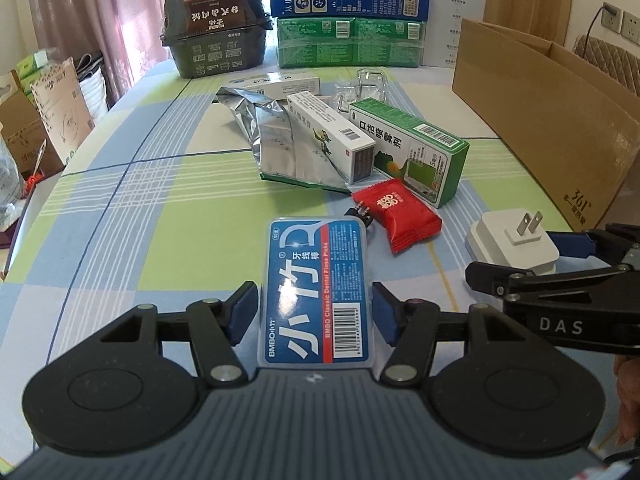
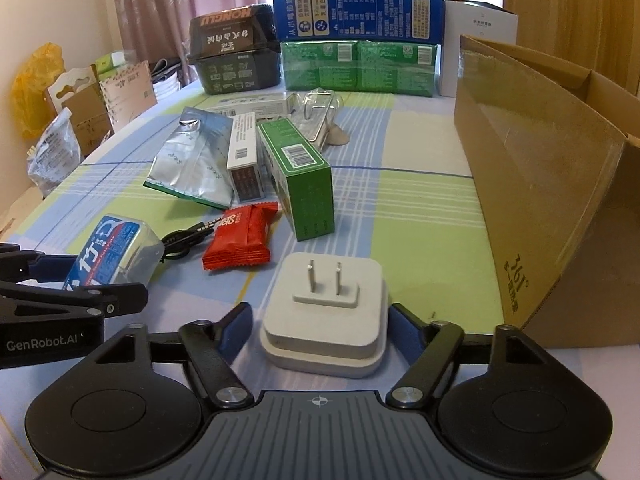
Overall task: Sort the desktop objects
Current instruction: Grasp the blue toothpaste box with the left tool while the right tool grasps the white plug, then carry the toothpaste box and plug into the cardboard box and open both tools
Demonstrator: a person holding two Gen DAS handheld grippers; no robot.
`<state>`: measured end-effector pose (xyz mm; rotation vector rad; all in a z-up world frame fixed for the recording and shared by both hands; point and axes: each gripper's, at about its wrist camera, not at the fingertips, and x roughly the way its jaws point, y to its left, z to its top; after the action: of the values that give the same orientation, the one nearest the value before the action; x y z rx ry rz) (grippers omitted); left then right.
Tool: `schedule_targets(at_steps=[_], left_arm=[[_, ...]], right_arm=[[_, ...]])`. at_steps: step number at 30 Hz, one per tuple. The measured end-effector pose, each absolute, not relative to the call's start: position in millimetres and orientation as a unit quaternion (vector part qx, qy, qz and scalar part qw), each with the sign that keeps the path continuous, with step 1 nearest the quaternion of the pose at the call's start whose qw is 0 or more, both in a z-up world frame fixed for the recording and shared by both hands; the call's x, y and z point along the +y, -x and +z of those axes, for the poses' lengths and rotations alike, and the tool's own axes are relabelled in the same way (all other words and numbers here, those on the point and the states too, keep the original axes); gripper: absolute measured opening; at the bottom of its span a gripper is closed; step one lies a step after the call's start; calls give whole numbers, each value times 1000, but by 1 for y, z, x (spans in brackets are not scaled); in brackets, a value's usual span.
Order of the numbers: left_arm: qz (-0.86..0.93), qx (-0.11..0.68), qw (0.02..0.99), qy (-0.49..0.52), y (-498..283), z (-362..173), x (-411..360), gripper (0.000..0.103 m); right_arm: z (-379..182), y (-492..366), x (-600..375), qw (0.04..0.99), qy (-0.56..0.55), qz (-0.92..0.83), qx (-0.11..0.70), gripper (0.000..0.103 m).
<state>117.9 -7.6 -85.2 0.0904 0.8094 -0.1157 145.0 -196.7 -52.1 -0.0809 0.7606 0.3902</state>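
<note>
A blue dental floss pick box lies flat on the checked tablecloth. My left gripper is shut on its near end, with a blue pad pressing on each long side. To its right, a white plug adapter rests prongs up between the fingers of my right gripper. These stand open, and a thin gap shows at each pad. From the right wrist view the floss box sits in the left gripper at the left edge.
A red snack packet, a black audio cable, a green spray box, white tube boxes and a silver foil pouch lie mid-table. An open cardboard box stands right. Stacked cartons line the back.
</note>
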Motion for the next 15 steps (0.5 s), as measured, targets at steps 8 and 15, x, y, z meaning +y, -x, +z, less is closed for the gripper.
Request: schedule_targets(at_steps=[8, 15], left_arm=[[-55, 395, 916, -50, -117, -88, -10, 52], [-55, 390, 918, -48, -112, -81, -11, 52]], right_arm=[[-52, -144, -195, 909, 51, 185, 369, 64], [-42, -137, -196, 915, 46, 188, 354, 63]])
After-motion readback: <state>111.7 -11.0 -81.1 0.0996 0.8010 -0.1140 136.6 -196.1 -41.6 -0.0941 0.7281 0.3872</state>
